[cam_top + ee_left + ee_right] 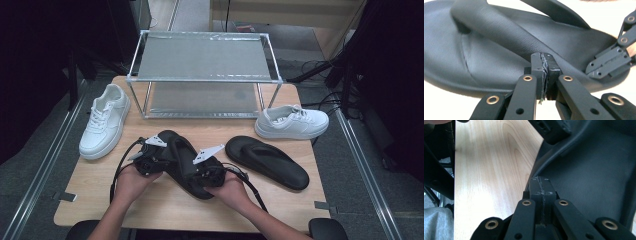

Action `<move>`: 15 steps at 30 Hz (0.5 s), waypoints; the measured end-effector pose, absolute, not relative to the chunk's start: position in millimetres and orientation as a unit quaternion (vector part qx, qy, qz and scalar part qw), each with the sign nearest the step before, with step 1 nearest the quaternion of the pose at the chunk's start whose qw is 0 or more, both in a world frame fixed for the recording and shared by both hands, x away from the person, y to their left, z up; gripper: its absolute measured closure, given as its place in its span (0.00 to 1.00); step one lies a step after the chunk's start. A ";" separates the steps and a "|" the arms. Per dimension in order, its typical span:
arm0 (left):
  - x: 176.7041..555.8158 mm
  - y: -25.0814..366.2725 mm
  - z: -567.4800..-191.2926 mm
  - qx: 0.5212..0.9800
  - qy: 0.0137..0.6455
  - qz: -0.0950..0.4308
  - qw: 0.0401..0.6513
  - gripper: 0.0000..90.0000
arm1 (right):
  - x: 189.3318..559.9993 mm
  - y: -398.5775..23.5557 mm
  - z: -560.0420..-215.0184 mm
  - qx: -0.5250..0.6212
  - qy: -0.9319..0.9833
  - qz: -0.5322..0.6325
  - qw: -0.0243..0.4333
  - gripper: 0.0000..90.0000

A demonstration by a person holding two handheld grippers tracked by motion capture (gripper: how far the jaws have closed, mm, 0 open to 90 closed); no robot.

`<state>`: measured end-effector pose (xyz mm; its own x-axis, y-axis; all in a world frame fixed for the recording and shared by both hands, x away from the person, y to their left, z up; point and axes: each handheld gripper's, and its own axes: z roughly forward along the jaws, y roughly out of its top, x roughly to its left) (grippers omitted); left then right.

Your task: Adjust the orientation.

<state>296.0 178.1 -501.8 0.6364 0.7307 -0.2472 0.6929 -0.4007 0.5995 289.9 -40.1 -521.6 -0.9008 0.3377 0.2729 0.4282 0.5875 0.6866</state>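
Observation:
A black flip-flop (181,151) lies mid-table between my two grippers. My left gripper (166,158) comes in from its left side, my right gripper (198,173) from its near right end. In the left gripper view the flip-flop (494,40) looms close, and my left gripper (544,62) stands shut, its tips against the wide strap (506,32). My right gripper (592,71) touches the sole's far rim there. In the right gripper view my right gripper (541,185) is shut at the edge of the sole (594,175). Nothing thick shows between either pair of pads.
A second black flip-flop (267,162) lies to the right. One white sneaker (104,121) sits at the left, another (292,122) at the back right. A two-level metal rack (202,75) stands at the table's far edge. Bare wood table (150,205) shows in front.

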 end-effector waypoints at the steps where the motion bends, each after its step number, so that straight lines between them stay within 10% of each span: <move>1: 296.6 178.0 -501.8 0.838 0.424 0.027 0.343 0.98 | 289.0 -38.9 -521.8 -0.214 -0.889 -0.401 0.056 1.00; 15: 305.0 180.9 -503.8 0.828 0.434 0.009 0.356 0.98 | 284.3 -24.4 -523.5 -0.219 -0.885 -0.408 0.044 1.00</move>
<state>305.0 180.9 -503.8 0.6229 0.7253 -0.2931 0.7119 -0.3702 0.5968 284.3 -24.4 -523.5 -0.8999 0.3525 0.2567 0.4242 0.5715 0.7024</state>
